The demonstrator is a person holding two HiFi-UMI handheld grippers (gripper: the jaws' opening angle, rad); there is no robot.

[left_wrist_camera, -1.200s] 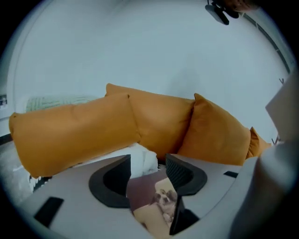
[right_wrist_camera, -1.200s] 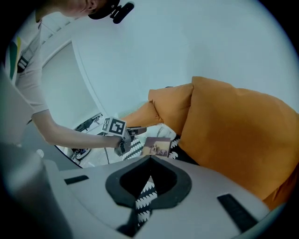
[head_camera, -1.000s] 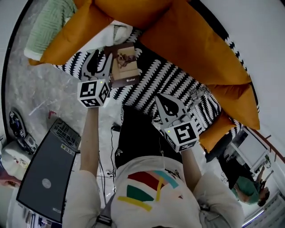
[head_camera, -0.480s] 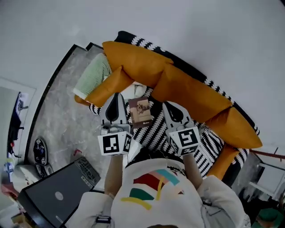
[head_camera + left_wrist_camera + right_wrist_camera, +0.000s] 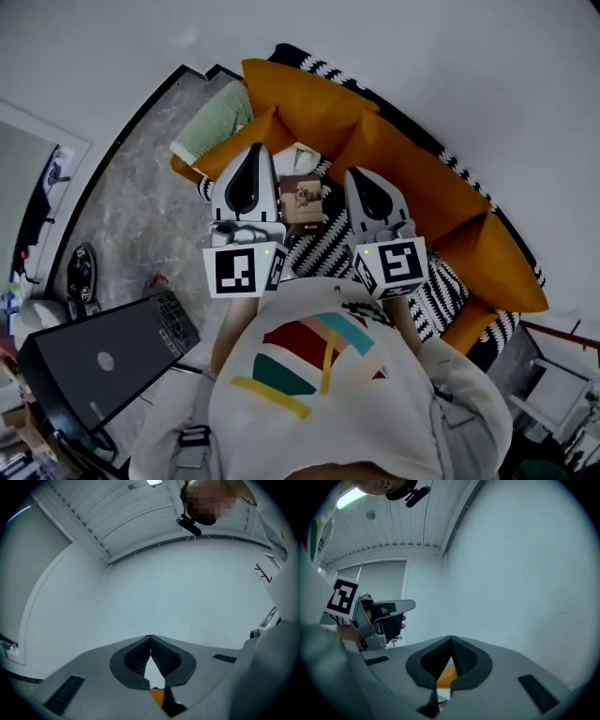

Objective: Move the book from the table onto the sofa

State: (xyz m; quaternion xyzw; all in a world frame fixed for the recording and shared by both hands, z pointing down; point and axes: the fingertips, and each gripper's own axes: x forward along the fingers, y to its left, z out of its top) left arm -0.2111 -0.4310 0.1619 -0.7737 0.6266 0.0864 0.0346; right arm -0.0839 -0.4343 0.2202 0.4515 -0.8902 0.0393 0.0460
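Observation:
The book [image 5: 304, 202], brown-covered with a picture on it, lies flat on the sofa seat [image 5: 328, 253], which has a black-and-white patterned cover. Both grippers are held high above it and clear of it. In the head view my left gripper [image 5: 255, 150] hangs to the left of the book and my right gripper [image 5: 356, 173] to its right. Seen from its own camera, the left gripper [image 5: 151, 638] points at a bare white wall, shut and holding nothing. The right gripper [image 5: 451, 639] is likewise shut and holds nothing.
Orange back cushions [image 5: 309, 103] line the sofa, with a green cushion [image 5: 211, 131] at its left end. A dark box-like table [image 5: 94, 361] stands on the marble floor [image 5: 131, 216] at the lower left. The left gripper's marker cube [image 5: 342, 597] shows beside the right one.
Both grippers have risen well above the sofa and now point roughly level. The left gripper, open beside the book a second ago, has shut empty. The book stays on the seat.

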